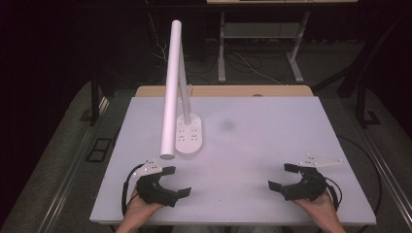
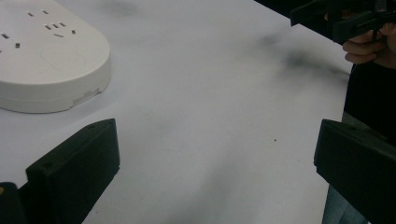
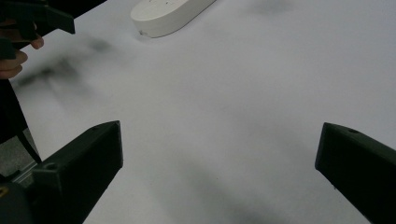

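We see a white table (image 1: 272, 145) from above, with a white desk lamp (image 1: 171, 92) standing on its left half. The lamp's oval base (image 1: 189, 138) carries socket openings and a button area; a long tube head leans forward over it, toward the person.

Our left gripper (image 1: 176, 180) rests near the table's front edge, just in front of the lamp base, jaws spread wide and empty. In the left gripper view the base (image 2: 51, 60) sits up and to the left of the jaws, close but not touching.

Our right gripper (image 1: 283, 175) sits well apart at the front right, jaws also wide and holding nothing, angled inward toward the left. The right gripper view shows the base (image 3: 170, 16) far off.

Both forearms enter low from the bottom edge.

We judge the lamp is next: approach with the left gripper, keep clear of the overhanging tube, and steady the base before moving anything.
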### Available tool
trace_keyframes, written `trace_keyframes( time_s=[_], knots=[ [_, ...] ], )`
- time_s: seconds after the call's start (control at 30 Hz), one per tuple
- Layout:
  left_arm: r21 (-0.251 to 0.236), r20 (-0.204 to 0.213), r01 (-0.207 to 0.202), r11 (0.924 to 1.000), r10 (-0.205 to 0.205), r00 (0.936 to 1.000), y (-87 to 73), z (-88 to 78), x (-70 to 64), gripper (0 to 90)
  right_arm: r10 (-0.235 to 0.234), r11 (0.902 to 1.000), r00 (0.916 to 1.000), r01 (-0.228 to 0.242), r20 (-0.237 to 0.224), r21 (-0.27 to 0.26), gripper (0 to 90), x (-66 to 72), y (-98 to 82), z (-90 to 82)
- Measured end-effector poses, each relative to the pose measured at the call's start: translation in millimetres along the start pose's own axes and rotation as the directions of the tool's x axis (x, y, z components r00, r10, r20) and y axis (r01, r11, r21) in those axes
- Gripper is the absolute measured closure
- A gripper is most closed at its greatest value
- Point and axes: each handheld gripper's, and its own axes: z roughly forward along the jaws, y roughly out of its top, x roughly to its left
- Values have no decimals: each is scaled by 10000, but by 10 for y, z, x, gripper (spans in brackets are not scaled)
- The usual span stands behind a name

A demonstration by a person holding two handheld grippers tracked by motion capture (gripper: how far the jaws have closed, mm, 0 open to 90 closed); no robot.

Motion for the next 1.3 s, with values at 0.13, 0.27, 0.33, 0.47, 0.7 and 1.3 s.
trace_keyframes(
  time_s=[0.13,0.27,0.33,0.47,0.7,1.3],
  knots=[
    [18,15,9,10000,-9,10000,-1,2,-2,0,-53,9999,10000,53,-3,98,4,2,-2,7],
    [40,42,1,10000,-1,10000,0,5,-3,0,-47,9999,10000,47,30,155,4,1,-6,7],
    [37,54,10,10000,-10,10000,-1,5,-4,0,-85,9999,9999,85,61,103,4,-8,-6,1],
    [39,102,15,10000,-16,9999,0,2,-6,0,-13,9999,10000,12,80,112,4,-11,-10,-14],
    [208,244,-114,9997,109,9996,6,27,-31,0,-130,9997,9998,127,128,214,4,-21,-14,-18],
    [408,505,-66,9991,46,9987,103,-24,-10,0,-137,9990,9999,133,85,432,4,-16,-23,-7]
  ],
)
